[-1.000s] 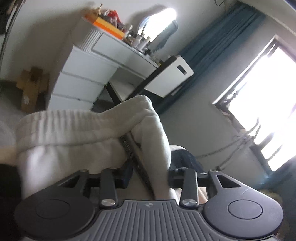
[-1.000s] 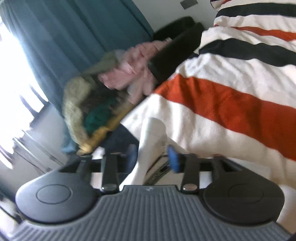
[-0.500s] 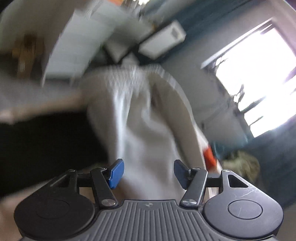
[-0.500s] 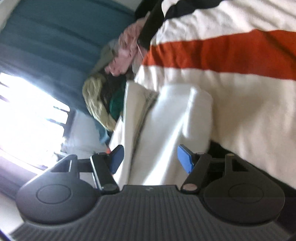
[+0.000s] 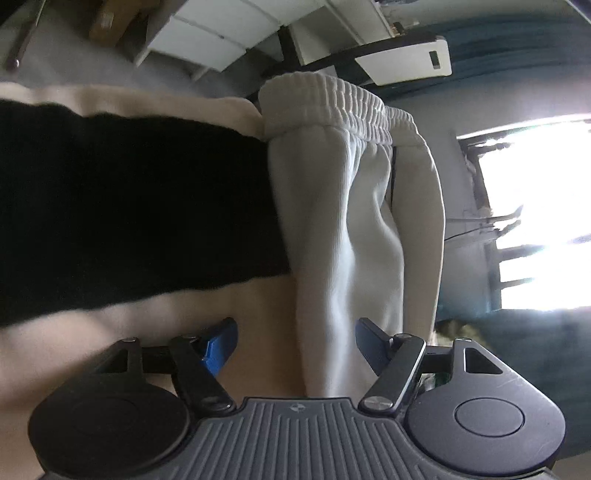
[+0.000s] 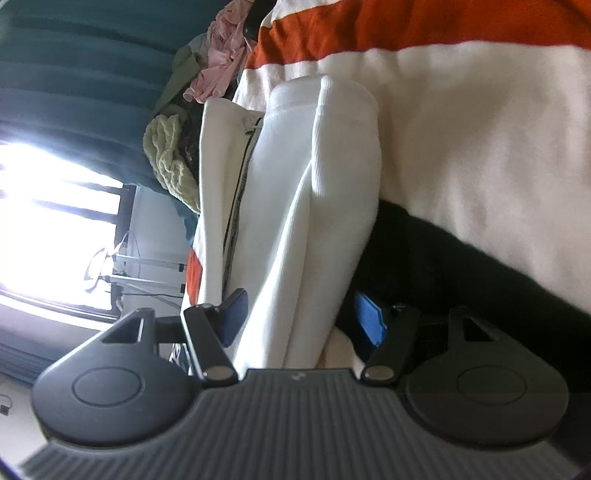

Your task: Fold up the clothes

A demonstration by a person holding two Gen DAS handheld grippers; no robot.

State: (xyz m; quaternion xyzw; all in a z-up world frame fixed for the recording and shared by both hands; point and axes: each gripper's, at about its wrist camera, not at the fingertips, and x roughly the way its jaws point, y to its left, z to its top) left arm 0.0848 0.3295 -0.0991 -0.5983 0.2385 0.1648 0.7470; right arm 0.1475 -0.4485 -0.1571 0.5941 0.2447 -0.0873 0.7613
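White sweatpants (image 5: 351, 221) lie folded lengthwise on the striped bed cover, their ribbed waistband (image 5: 332, 96) at the far end in the left wrist view. My left gripper (image 5: 295, 339) is open, its fingers apart on either side of the near end of the cloth. In the right wrist view the same white sweatpants (image 6: 295, 192) lie in a long fold with a dark side stripe. My right gripper (image 6: 299, 317) is open, its fingers apart astride the cloth.
The bed cover has cream, black (image 5: 129, 203) and orange (image 6: 424, 26) stripes. A pile of other clothes (image 6: 199, 92) sits at the bed's far end by a teal curtain. A white drawer unit (image 5: 221, 29) and a bright window (image 5: 546, 214) stand beyond the bed.
Both grippers let go of the white sweatpants and opened. The sweatpants went from held up to lying on the bed, and both cameras tilted down toward the cover.
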